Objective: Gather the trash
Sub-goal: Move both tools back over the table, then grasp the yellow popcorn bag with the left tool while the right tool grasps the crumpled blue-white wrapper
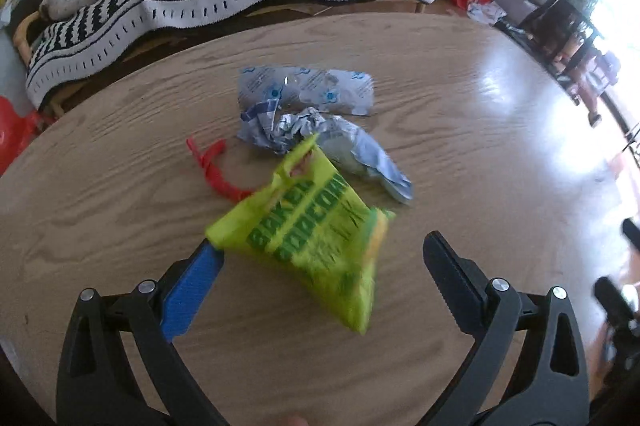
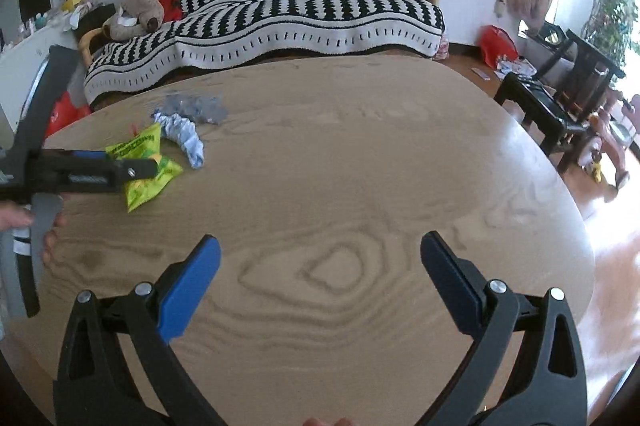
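Left gripper [image 1: 324,254] stands with its jaws spread wide, straddling a green snack bag [image 1: 316,246] on the wooden table [image 1: 460,145]. Its blue-padded finger touches the bag's left corner; the dark finger on the right stands clear of the bag. Nothing is clamped yet. The bag is blurred, and whether it lies flat or is partly lifted cannot be told.

Recommendation for the step in hand — closing on the bag: centre the jaws so that both pads meet the crinkled body rather than one loose corner, then squeeze firmly, as thin film is likely to slip or fold out of a shallow bite. Lift straight up to avoid dragging the neighbouring litter.

Remaining trash lies just beyond the bag: a crumpled blue-white wrapper [image 1: 320,141] touching its far edge, a flat printed pouch [image 1: 308,89] farther off, and a red strip [image 1: 212,165] to the left.

Right gripper [image 2: 320,258] is likewise spread, holding nothing, over bare table well apart from the litter.

Differences between views — the left wrist camera alone shows finger contact and the bag's lettering. The right wrist camera alone shows the left tool from the side, the hand [image 2: 24,222] holding it, and how the litter is bunched at the table's far-left part, the rest being bare.
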Action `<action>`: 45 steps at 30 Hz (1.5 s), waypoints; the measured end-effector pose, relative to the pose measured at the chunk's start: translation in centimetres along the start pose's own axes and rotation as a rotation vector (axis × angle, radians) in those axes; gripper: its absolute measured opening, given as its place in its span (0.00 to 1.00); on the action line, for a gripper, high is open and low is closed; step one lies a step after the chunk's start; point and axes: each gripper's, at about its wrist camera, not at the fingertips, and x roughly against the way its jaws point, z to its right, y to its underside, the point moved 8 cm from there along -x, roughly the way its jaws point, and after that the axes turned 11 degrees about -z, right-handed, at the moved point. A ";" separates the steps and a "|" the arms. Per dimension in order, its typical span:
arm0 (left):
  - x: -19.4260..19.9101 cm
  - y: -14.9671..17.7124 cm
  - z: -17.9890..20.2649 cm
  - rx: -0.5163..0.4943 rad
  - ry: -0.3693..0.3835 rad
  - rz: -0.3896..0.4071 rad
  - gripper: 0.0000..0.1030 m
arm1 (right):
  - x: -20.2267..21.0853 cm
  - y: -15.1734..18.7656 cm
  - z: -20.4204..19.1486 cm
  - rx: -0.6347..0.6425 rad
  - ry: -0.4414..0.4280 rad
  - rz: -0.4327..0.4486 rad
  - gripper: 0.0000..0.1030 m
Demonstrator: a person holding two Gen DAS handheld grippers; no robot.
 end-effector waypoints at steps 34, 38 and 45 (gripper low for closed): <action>-2.5 0.7 -10.4 0.095 -0.055 -0.031 0.94 | -15.2 -10.1 -13.1 0.267 -0.116 -0.138 0.95; -2.6 0.5 -11.0 0.064 -0.050 -0.034 0.94 | -15.7 -10.6 -14.8 0.324 -0.144 -0.141 0.95; -1.8 0.4 -10.5 -0.038 -0.025 0.083 0.53 | -14.5 -10.7 -16.0 0.356 -0.188 -0.089 0.20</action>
